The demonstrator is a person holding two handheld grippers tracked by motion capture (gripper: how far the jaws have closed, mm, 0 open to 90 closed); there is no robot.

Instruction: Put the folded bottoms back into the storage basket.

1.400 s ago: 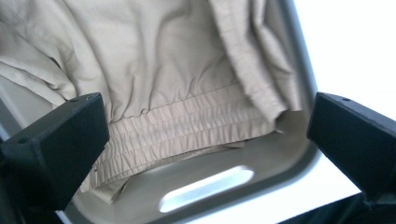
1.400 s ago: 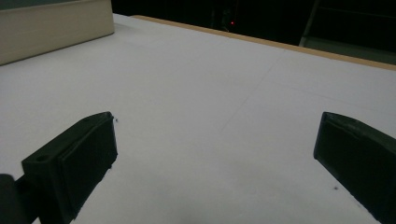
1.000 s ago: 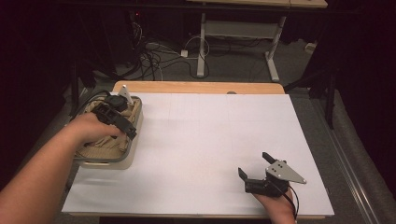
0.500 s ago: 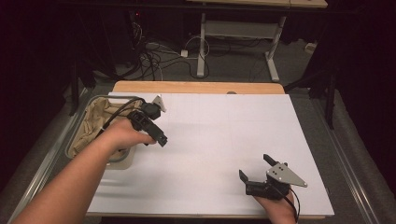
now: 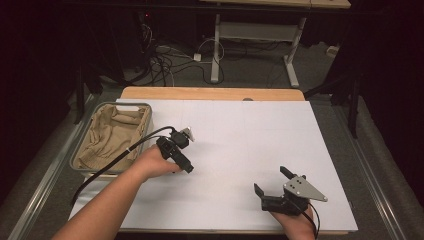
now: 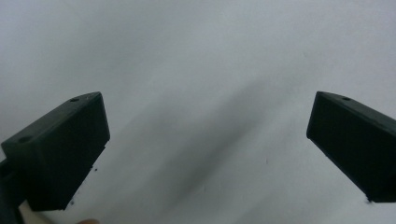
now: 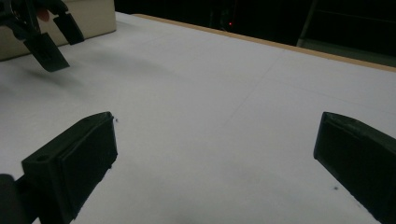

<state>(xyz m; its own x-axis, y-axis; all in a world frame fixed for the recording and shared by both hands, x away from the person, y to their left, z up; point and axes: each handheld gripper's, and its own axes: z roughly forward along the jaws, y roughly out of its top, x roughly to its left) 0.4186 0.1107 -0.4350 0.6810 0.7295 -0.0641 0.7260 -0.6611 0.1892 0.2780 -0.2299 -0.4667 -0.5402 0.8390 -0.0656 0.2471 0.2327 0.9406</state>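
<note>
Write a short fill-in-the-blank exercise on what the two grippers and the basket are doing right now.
1. The basket at the table's left edge is lined with tan ____.
2. The left gripper is over the white sheet with its jaws ____.
3. The right gripper, near the table's front edge, holds ____ between its open jaws.

Missing words: cloth; open; nothing

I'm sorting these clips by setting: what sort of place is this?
Probably a lab or recording workspace, not a home. A wooden table covered in white paper stands in a dark room, loose cables on the floor behind it, and a person holds a black two-jaw left gripper and right gripper.
</note>
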